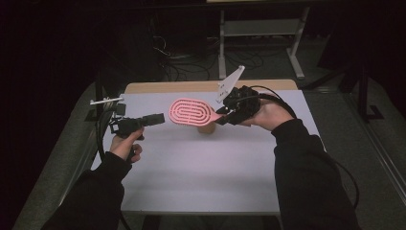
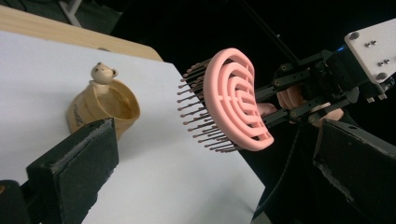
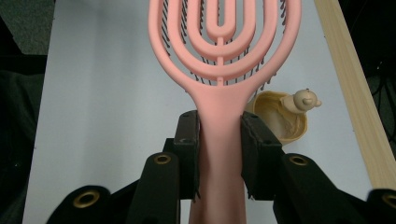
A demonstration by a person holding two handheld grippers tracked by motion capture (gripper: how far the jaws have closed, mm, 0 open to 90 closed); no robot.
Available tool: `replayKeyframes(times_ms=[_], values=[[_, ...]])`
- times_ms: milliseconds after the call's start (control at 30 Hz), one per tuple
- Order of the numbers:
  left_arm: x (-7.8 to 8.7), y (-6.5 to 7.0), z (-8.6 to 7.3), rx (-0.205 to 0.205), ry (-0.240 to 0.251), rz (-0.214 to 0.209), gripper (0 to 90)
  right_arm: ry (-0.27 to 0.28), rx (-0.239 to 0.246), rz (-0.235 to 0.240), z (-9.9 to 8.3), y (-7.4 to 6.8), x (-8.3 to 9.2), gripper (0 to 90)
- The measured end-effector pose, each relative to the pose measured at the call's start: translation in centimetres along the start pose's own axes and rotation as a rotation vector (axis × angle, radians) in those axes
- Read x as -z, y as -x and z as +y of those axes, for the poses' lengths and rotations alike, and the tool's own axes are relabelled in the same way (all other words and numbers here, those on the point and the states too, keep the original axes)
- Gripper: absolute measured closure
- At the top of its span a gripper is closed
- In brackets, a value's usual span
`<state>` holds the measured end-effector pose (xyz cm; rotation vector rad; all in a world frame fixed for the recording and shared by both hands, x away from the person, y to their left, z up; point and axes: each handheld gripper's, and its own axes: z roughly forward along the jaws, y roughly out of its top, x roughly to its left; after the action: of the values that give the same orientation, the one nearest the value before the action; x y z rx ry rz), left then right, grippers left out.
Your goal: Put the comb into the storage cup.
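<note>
Right gripper view, pink hairbrush, looped vents, dark bristles

Most of the white table top lies bare: the whole near half between the person's two forearms is open, and so is the strip along the left edge. Toward the far middle stands a small tan cup with a bear figure on its rim, the one thing standing on the surface. Just above it hangs the pink hairbrush, bristles down, clamped by the right gripper, so the way down to the cup is blocked. The left gripper, jaws apart, has clear air between itself and the brush head
</note>
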<state>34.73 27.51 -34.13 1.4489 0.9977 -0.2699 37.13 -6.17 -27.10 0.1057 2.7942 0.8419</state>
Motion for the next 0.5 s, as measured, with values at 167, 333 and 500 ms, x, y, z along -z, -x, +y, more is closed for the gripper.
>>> replayKeyframes(times_ms=[167,333,500], values=[[-1.1,0.6,0.4,0.005,-0.032,-0.007,0.0,-0.001,0.005,-0.002,0.0,0.0,0.0,68.6],[-1.9,0.7,0.5,0.017,-0.053,0.003,0.0,0.002,0.003,-0.002,0.0,0.0,0.0,68.5],[-3.1,0.8,0.4,0.032,-0.065,-0.008,0.0,0.012,0.013,0.009,0.4,-0.2,-0.4,68.6]])
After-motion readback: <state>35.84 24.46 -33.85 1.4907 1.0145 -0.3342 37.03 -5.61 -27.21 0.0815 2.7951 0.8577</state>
